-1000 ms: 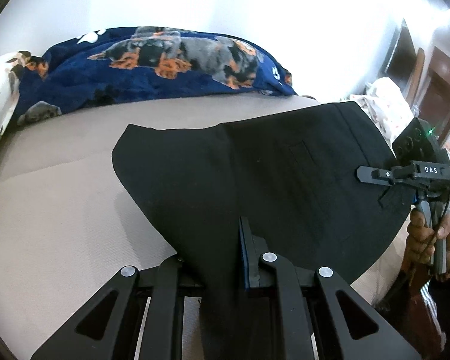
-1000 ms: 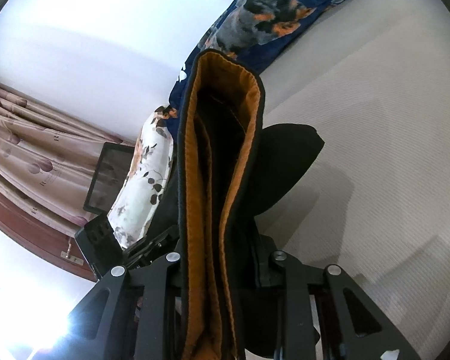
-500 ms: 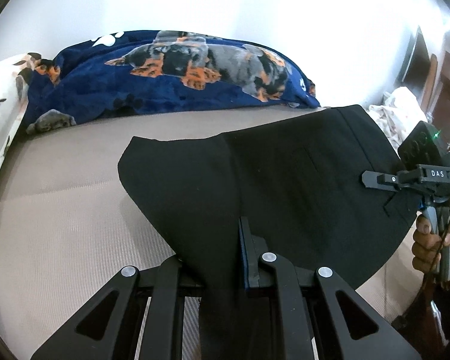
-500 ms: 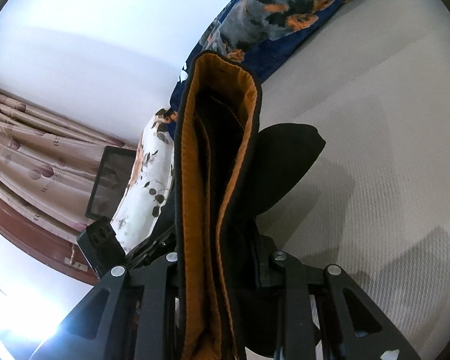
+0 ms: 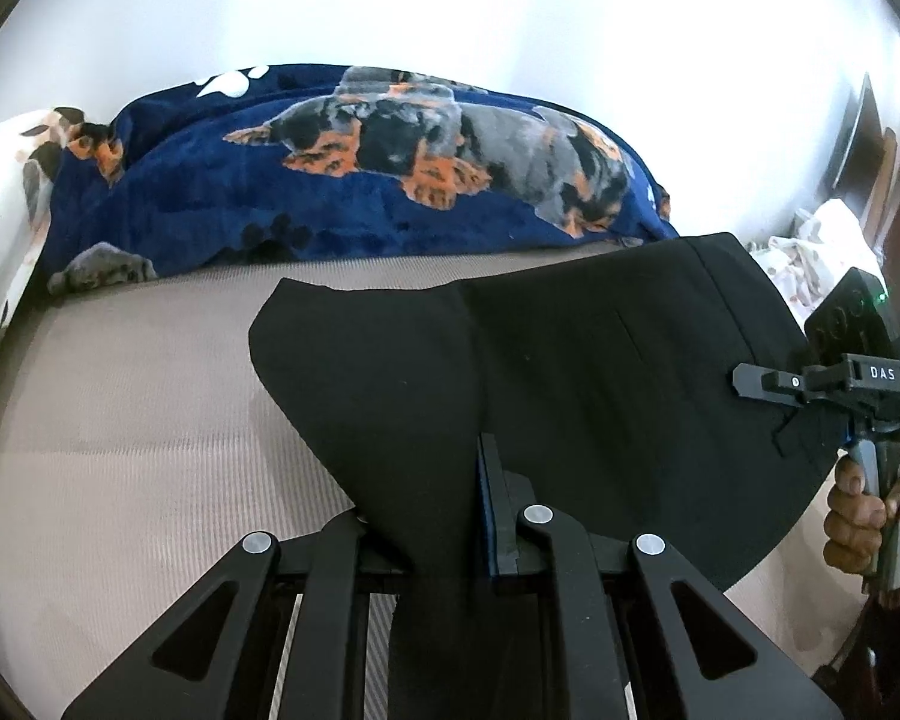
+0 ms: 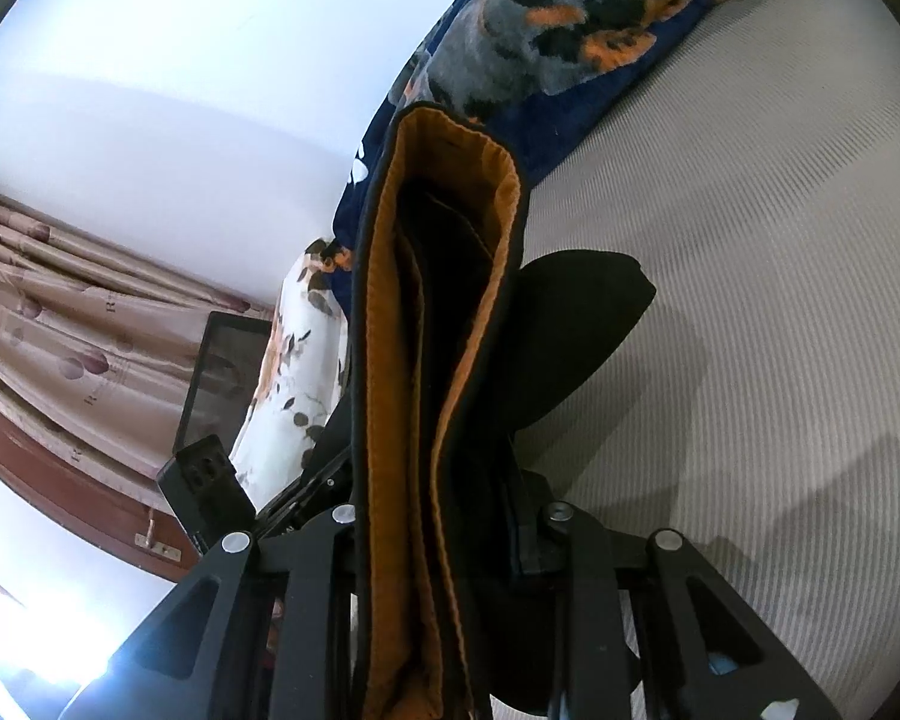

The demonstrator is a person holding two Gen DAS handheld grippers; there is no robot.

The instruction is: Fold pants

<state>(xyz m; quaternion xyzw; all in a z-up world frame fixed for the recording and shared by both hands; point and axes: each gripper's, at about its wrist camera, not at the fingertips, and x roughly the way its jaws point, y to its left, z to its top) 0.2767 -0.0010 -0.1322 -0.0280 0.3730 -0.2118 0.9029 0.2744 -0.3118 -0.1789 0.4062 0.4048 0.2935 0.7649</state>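
The black pants [image 5: 570, 372] hang spread out just above the beige mattress [image 5: 120, 420], stretched between both grippers. My left gripper [image 5: 432, 504] is shut on one edge of the fabric at the bottom of the left wrist view. At the right of that view, my right gripper [image 5: 750, 378] is shut on the waistband end, with a person's hand [image 5: 858, 510] on its handle. In the right wrist view the waistband with its orange lining [image 6: 438, 360] rises between the fingers of the right gripper [image 6: 438, 516]. The left gripper's body [image 6: 210, 480] shows behind it.
A dark blue blanket with dog prints [image 5: 330, 198] lies along the far side of the mattress [image 6: 780, 240]. A white floral pillow [image 5: 0, 252] sits at the left end. Curtains [image 6: 60, 330] and a dark screen [image 6: 222, 372] stand beyond the bed.
Both grippers have carried the pants across the mattress toward the blue blanket, which now looks nearer and larger. Both grips on the fabric are unchanged.
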